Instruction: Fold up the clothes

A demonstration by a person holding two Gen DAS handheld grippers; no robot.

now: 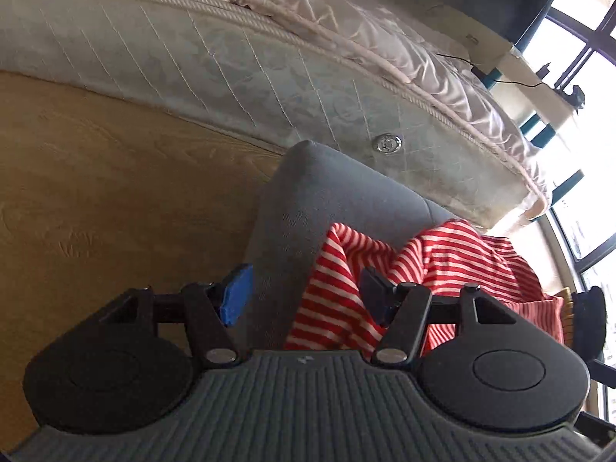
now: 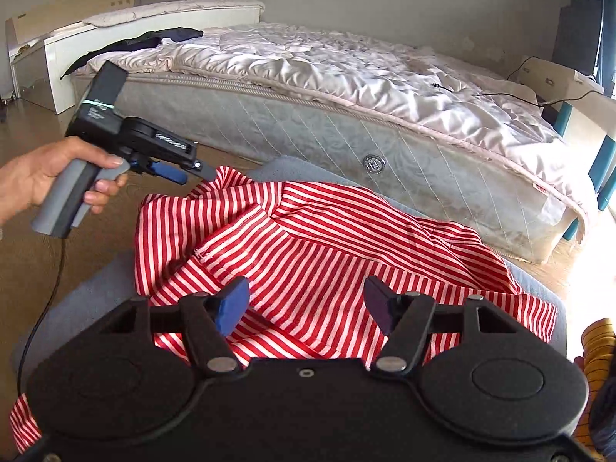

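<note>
Two grippers are over a red and white striped shirt (image 2: 327,254). The shirt lies crumpled on a grey cushion (image 1: 308,200), next to a big bed (image 2: 346,88) with a shiny pale blanket. The right gripper (image 2: 306,304) is wide open, with its blue fingers (image 2: 233,304) spread apart just above the stripes, holding nothing. The left gripper (image 1: 306,296) is wide open too, over the edge of the shirt. From the right camera, a hand (image 2: 50,177) holds the left gripper by its grey handle, and its tip touches a raised corner of the shirt. The floor (image 1: 96,192) is brown wood.
</note>
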